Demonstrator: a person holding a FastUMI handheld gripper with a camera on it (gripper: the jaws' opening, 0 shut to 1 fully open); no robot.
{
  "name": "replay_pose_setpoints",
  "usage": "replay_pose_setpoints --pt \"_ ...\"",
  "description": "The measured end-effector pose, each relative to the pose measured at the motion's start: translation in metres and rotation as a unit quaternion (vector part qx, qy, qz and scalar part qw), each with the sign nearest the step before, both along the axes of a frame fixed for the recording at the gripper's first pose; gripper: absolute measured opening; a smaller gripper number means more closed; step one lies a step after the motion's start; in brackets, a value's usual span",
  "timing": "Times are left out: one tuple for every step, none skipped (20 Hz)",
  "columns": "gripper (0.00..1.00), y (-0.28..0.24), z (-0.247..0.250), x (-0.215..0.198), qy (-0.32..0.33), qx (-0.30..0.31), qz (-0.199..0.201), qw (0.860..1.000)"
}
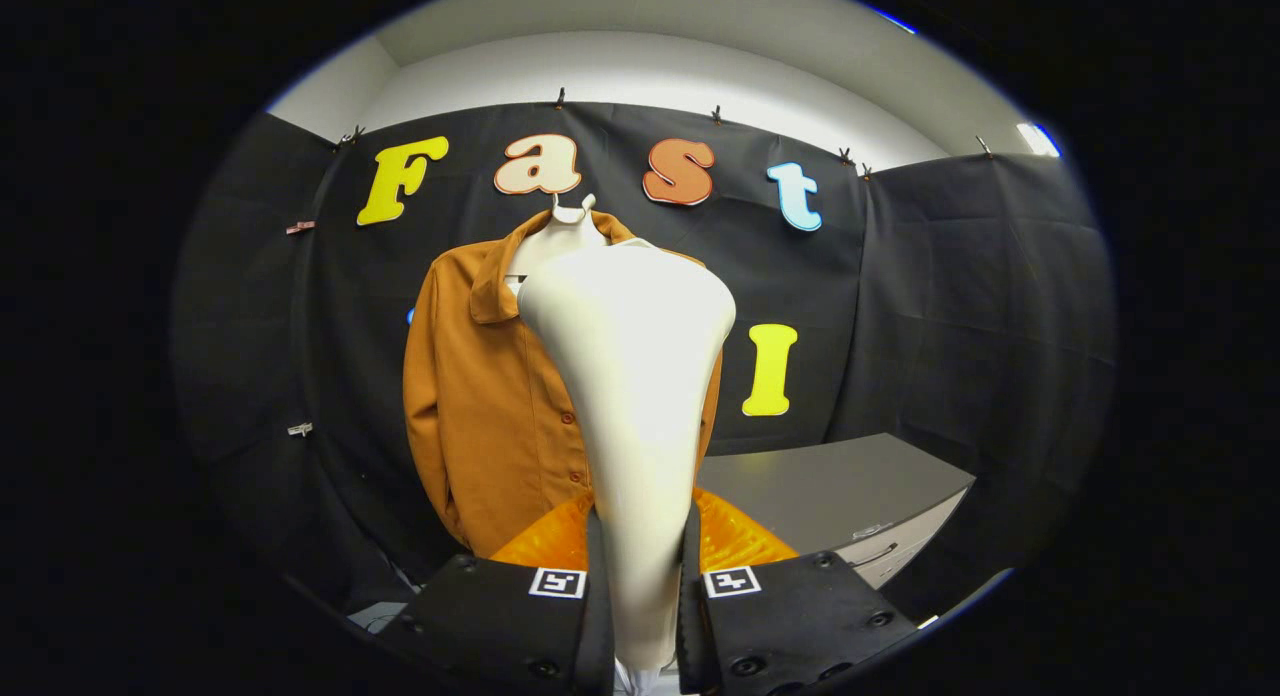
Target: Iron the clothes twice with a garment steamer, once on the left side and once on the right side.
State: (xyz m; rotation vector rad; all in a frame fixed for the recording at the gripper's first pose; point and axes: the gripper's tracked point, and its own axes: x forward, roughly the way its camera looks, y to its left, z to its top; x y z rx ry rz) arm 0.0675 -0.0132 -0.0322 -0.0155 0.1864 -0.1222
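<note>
Tongs point(640, 576): gripping one steamer point(630, 376), both fingers pressing its handle.
Shirt point(480, 406): one, hanging just beyond.
Tabletop point(840, 476): one, beside it.

Upright white garment steamer point(637, 376) before hanging brown shirt point(480, 416), clamped between tool point(640, 596) fingers.

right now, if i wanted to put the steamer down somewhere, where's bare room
The grey cabinet, beyond the fingers and beside the brown shirt, has a bare flat top bordered by the black cloth wall. Straight ahead is crowded: the steamer, clamped in the gripper, stands in front of the hanging shirt.
</note>
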Motion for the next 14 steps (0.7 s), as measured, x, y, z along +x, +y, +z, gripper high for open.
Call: replay_pose_setpoints --pt "0.28 -0.0008 -0.0008 -0.0002 -0.001 0.000 -0.001 1.000" --pt "0.28 -0.0009 0.0000 -0.0006 -0.001 -0.001 -0.001 1.000" --pt "0.28 0.0003 0.0000 -0.0015 -0.002 -0.001 -0.001 1.000" --pt "0.28 0.0012 0.0002 -0.0022 -0.002 -0.001 -0.001 1.000" --pt "0.28 0.0019 0.0004 -0.0030 -0.002 -0.001 -0.001 1.000" --pt "0.28 0.0013 0.0004 -0.0033 -0.003 0.000 -0.001 1.000" --pt "0.28 0.0011 0.0004 -0.0036 -0.003 0.001 -0.001 1.000" --pt "0.28 0.0027 0.0005 -0.0037 -0.005 0.003 -0.001 1.000" --pt "0.28 0.0040 0.0006 -0.0051 -0.005 0.003 -0.001 1.000" --pt "0.28 0.0044 0.0007 -0.0056 -0.007 0.002 -0.001 1.000" --pt "0.28 0.0048 0.0013 -0.0068 -0.007 0.002 -0.001 1.000" --pt "0.28 0.0056 0.0010 -0.0075 -0.007 0.001 0.000 1.000" --pt "0.28 0.0064 0.0017 -0.0083 -0.007 0.001 0.001 1.000" --pt "0.28 0.0069 0.0024 -0.0096 -0.008 0.000 0.001 1.000"
